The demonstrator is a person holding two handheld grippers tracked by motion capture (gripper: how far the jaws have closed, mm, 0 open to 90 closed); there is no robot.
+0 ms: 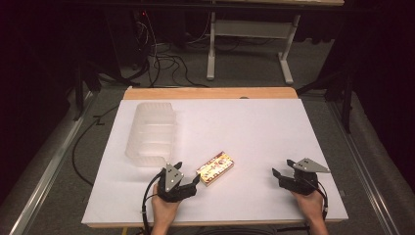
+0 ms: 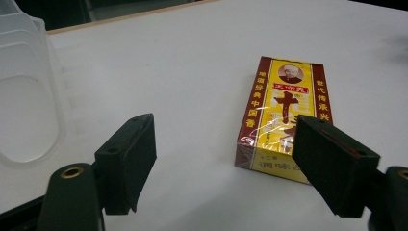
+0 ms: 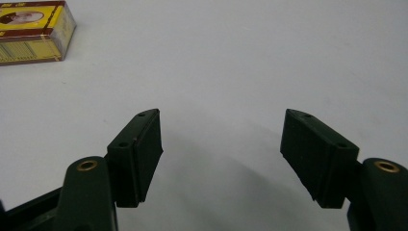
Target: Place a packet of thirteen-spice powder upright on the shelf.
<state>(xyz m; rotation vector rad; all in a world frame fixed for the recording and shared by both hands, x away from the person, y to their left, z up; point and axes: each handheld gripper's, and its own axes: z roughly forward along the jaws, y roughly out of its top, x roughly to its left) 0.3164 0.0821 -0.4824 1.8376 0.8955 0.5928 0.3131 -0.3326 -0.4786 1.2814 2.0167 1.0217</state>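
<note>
The yellow-and-maroon cardboard box (image 1: 216,168) lies just ahead of the left tool (image 1: 187,172), jaws apart, ungripped; the clear plastic tub (image 1: 150,133) sits hollow beside it.

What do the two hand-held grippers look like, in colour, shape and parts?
The left gripper and the right gripper are black, each with two jaws ending in thick, blocky black pads with small holes. Brass-coloured eyelets sit at the jaw bases. A grey three-cornered plate with small holes tops each one. A black cable trails from each. The forearms are bare, with no sleeves in sight.
</note>
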